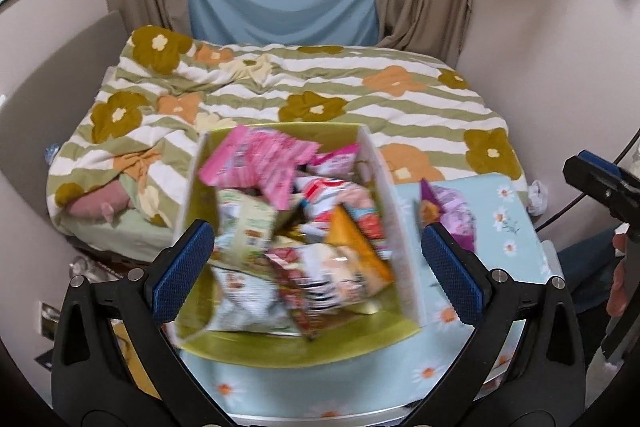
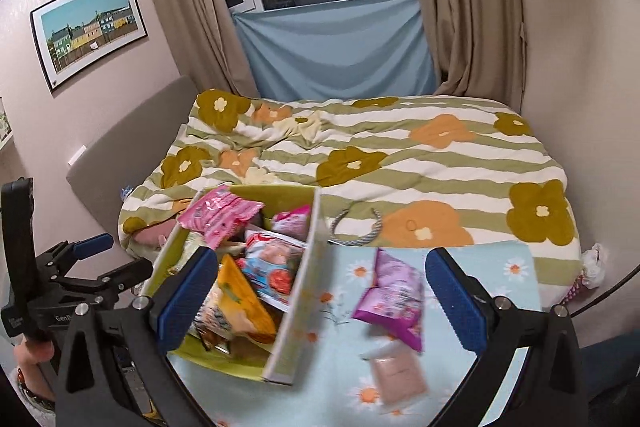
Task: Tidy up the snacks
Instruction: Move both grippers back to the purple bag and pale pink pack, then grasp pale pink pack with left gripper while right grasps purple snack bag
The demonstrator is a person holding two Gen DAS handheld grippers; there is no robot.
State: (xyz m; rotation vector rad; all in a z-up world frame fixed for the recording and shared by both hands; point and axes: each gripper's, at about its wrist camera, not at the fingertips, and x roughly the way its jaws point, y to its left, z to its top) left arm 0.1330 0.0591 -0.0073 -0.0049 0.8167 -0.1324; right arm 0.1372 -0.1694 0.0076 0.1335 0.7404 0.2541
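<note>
Left wrist view is smeared by motion, so the packets in your box (image 1: 192, 195) read only as colours: a pink packet (image 1: 256, 163) on top at the far end, a green one (image 1: 244, 227) and an orange one (image 1: 356, 247) nearer you; their print cannot be made out. Your left gripper (image 1: 316, 263) hangs over the box with its blue pads wide apart and nothing between them. The box stands on a tabletop (image 1: 508, 227) with a daisy cloth, toward its left edge; the near edge is cut off by the gripper frame.

Right wrist view is sharper. Your right gripper (image 2: 320, 299) is spread wide too, empty, above the cloth just right of the box's white wall (image 2: 296, 311). A purple packet (image 2: 392, 299) lies on the cloth outside the box, apart from that wall, and a pale pink packet (image 2: 396, 371) sits near it toward the near edge, blurred. The left pad (image 2: 184, 299) covers part of the box's contents.

Beyond the far edge lies a bed (image 2: 400, 155) with a flowered cover, and a grey cord loop (image 2: 356, 231) rests on it. At the frame's left you see the other gripper and a hand (image 2: 36, 351), partly cut off.
</note>
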